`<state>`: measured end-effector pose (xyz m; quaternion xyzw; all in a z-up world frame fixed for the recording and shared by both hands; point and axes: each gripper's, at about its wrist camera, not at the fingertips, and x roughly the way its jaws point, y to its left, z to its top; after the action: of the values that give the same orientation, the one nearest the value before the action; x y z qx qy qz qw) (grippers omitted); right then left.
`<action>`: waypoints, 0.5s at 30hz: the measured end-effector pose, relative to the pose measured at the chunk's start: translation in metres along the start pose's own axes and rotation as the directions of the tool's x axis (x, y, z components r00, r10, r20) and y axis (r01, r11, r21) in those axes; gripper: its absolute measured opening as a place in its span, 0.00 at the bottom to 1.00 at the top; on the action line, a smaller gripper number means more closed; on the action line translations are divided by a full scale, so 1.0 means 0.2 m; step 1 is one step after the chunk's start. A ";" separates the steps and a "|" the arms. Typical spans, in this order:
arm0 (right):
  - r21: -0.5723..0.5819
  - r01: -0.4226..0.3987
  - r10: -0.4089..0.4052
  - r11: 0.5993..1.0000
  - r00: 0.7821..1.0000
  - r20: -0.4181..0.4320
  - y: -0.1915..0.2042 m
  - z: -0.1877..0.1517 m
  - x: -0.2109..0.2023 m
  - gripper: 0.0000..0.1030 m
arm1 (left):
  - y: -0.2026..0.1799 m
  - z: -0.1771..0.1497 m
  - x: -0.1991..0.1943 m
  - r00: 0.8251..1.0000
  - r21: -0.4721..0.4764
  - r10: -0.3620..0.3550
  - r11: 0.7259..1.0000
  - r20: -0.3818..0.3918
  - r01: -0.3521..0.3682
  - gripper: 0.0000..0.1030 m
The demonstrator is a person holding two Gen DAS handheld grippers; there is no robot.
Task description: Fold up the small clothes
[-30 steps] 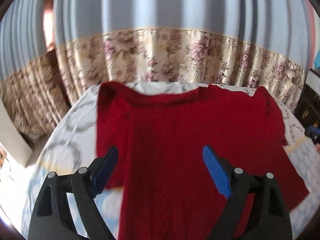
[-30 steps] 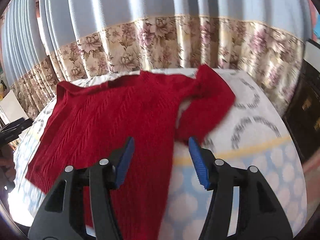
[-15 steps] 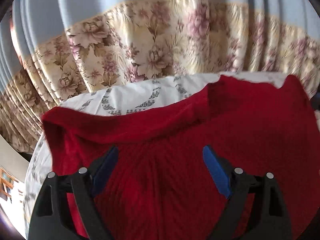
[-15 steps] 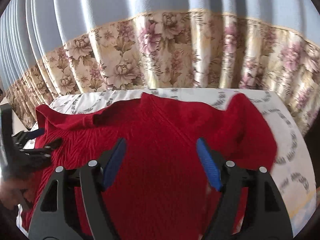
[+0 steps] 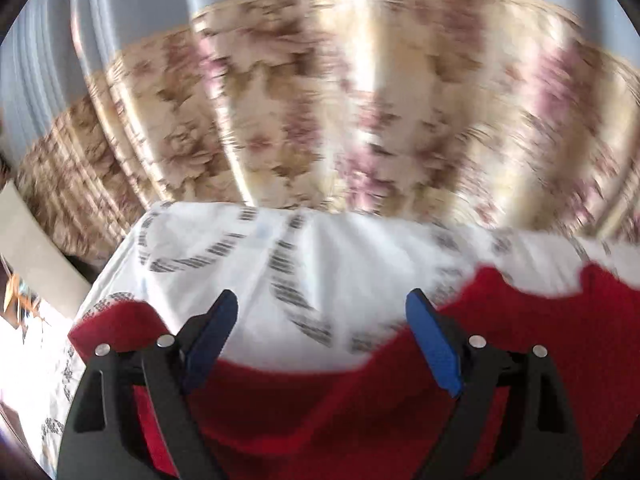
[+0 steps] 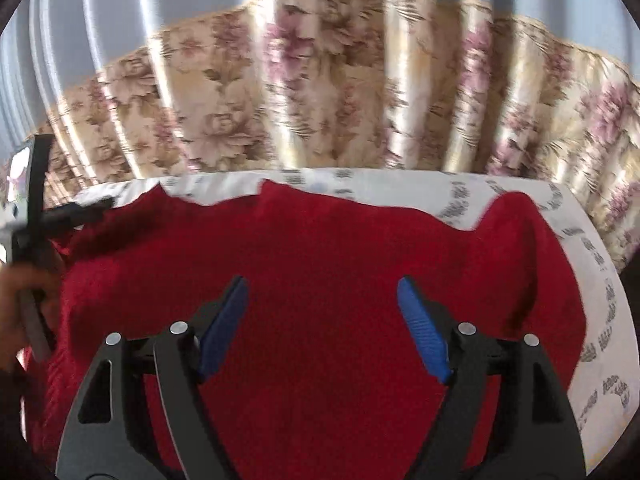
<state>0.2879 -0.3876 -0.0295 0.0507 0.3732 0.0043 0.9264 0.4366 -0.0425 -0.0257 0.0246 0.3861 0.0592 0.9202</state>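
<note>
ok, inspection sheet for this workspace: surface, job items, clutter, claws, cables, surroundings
Surface: bed sheet, white with grey ring print.
Job's things: red knitted sweater spread flat, far edge wavy.
Clutter: nothing seen.
Claws: left claw open over the sweater's far edge, nothing between its pads; right claw opening above the sweater's middle, gripping nothing.
Cables: nothing seen.
Surroundings: floral curtain behind the bed, plain blue above.

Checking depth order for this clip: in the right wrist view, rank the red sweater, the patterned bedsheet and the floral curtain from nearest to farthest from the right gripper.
1. Red sweater: directly under the right gripper, whose opening jaws hold nothing.
2. Patterned bedsheet: showing beyond the sweater's far edge and to the right.
3. Floral curtain: hanging behind the bed, across the top.
</note>
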 end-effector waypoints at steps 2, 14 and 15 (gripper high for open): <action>0.008 0.025 -0.025 1.000 1.000 0.000 -0.09 -0.02 -0.03 0.77 | 0.08 0.01 -0.04 1.000 -0.037 -0.027 0.999 0.000 0.027 0.84; 0.049 0.158 -0.153 0.986 0.984 -0.094 -0.52 -0.28 -0.22 0.74 | 0.07 -0.38 -0.60 0.983 -0.015 -0.171 0.985 0.067 0.172 0.84; 0.048 0.149 -0.144 0.988 0.985 -0.094 -0.51 -0.29 -0.23 0.73 | 0.07 -0.41 -0.63 0.981 -0.015 -0.183 0.983 0.069 0.184 0.85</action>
<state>0.2103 -0.4860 -0.0491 0.0482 0.4172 -0.0720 0.9047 0.2897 -0.0454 0.0071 -0.0189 0.3549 -0.0228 0.9344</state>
